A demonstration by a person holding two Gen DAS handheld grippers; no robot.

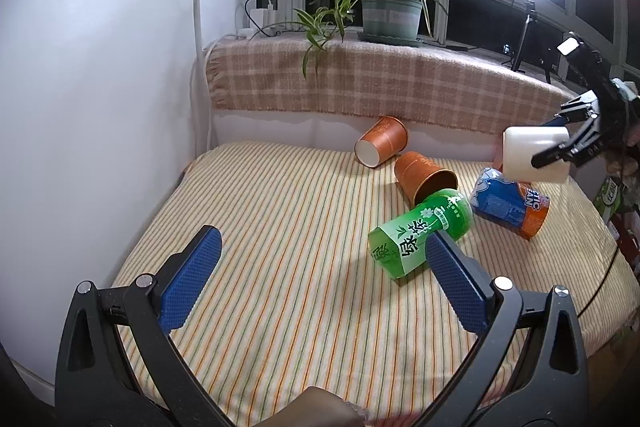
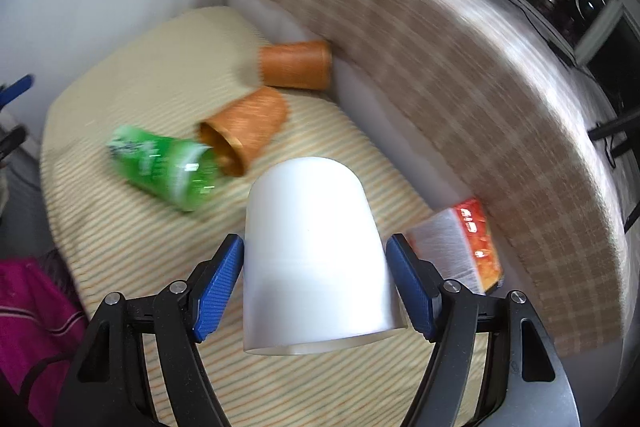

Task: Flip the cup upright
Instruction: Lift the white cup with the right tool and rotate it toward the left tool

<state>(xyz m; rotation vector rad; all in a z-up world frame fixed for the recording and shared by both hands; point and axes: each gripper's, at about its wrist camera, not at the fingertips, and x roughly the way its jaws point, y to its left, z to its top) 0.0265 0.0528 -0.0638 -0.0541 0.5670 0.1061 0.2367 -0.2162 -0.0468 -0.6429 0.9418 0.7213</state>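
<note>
The right claw [image 2: 316, 281] gripped the white cup [image 2: 314, 247] at mid-wall, lifted above the striped bench [image 1: 280, 227]. It looked light, smooth, likely slippery plastic, so squeezing near the rim seemed risky. The left claw [image 1: 324, 279] gaped wide, empty.

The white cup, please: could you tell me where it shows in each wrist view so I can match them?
Left wrist view: white cup at far right, above the cloth, held by the right gripper.
Right wrist view: white cup at lower centre, between the blue pads.
Shared landmark: green bottle lying at the mouth of an orange cup.
</note>
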